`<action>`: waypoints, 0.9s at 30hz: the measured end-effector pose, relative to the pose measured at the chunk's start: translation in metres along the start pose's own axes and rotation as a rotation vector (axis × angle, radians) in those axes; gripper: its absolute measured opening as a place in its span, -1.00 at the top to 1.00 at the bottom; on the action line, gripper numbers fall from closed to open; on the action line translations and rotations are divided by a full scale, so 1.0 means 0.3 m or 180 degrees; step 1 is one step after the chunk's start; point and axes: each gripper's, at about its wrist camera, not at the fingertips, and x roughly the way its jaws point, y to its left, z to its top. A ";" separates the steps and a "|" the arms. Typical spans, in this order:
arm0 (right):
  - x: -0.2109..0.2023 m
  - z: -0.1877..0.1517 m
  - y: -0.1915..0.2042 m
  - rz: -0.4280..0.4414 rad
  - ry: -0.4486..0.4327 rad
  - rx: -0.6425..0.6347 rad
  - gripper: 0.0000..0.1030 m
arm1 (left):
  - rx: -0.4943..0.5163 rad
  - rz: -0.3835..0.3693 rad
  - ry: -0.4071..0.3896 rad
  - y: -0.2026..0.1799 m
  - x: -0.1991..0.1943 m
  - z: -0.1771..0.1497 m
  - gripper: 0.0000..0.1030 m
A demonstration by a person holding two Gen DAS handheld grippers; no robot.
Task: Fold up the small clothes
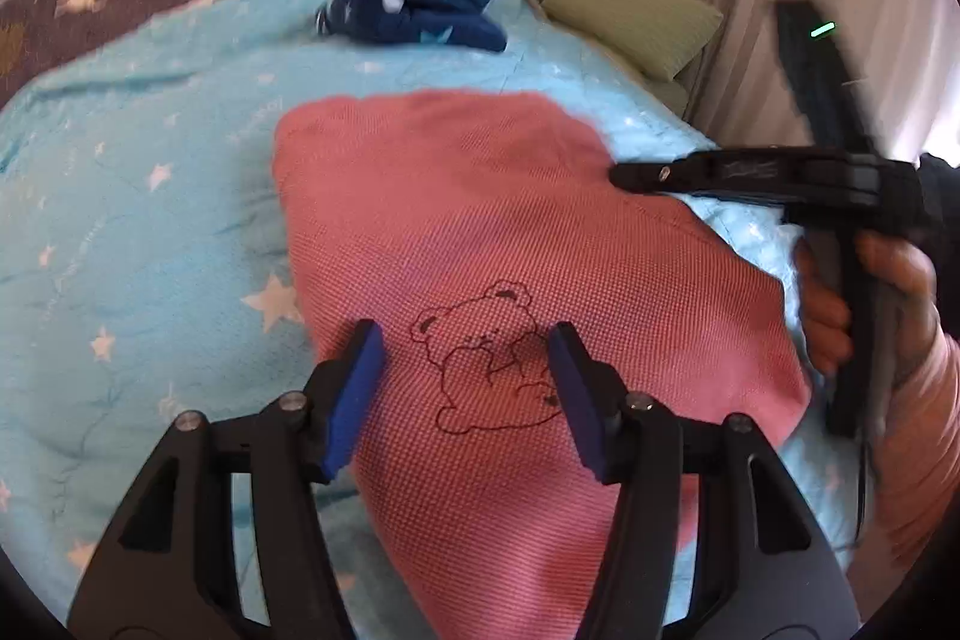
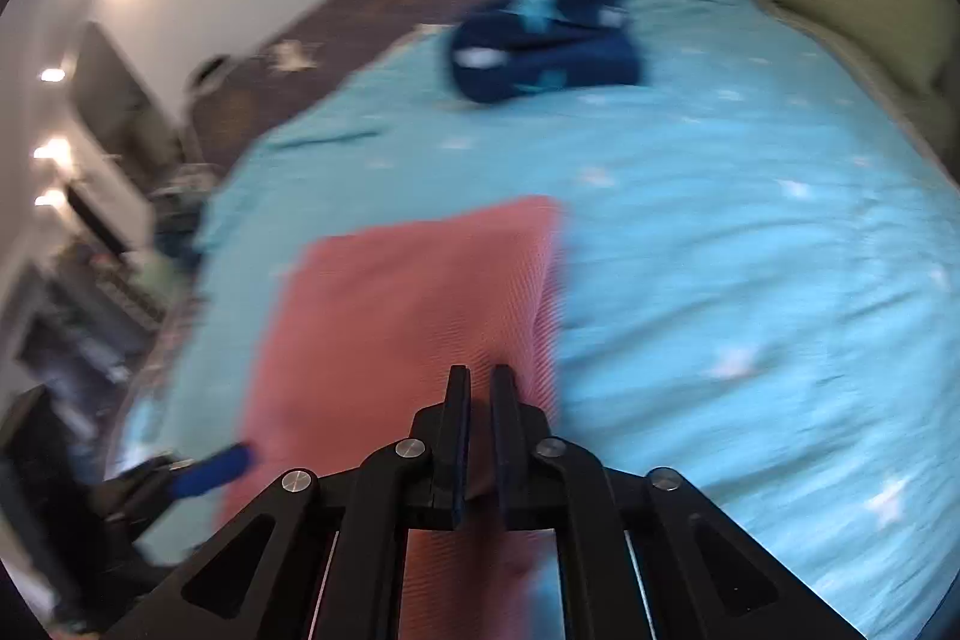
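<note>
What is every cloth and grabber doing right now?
pink garment: folded flat on the bed, bear drawing facing up.
navy star garment: bunched up, lying apart near the headboard.
left gripper: jaws open above the pink garment, holding nothing.
right gripper: jaws shut at the pink garment's edge; pinching cloth or not, cannot tell.
blue blanket: spread, wrinkled.

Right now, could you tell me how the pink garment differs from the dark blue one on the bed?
The pink garment lies spread flat in front, under both tongs; the dark blue garment sits bunched in a heap farther back. The pink one shows an outlined bear drawing; the blue one carries pale stars. The pink one looks larger as it lies. Both rest on the light blue starred bedspread.
</note>
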 end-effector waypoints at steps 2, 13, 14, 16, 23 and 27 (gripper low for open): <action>0.023 -0.016 -0.088 -0.0237 0.0055 0.0261 0.95 | 0.0077 0.0030 0.0000 -0.008 -0.010 0.000 -0.16; -0.123 -0.007 -0.100 0.0745 -0.0023 0.0421 -0.27 | -0.0301 0.0030 0.0152 0.068 -0.041 0.055 -0.37; -0.125 -0.010 -0.094 0.0778 0.0028 0.0388 -0.27 | -0.0364 0.0061 0.0159 0.085 -0.040 0.055 -0.42; -0.121 -0.020 -0.068 0.0752 0.0125 0.0300 -0.27 | -0.0445 0.0021 0.0201 0.109 -0.030 0.055 -0.43; -0.043 -0.057 -0.058 0.0763 0.0404 0.0177 -0.28 | -0.0641 -0.0146 0.0375 0.157 0.040 0.060 -0.47; -0.005 -0.032 -0.072 0.0821 0.0381 0.0191 -0.28 | -0.0687 -0.0206 0.0407 0.170 0.066 0.064 -0.56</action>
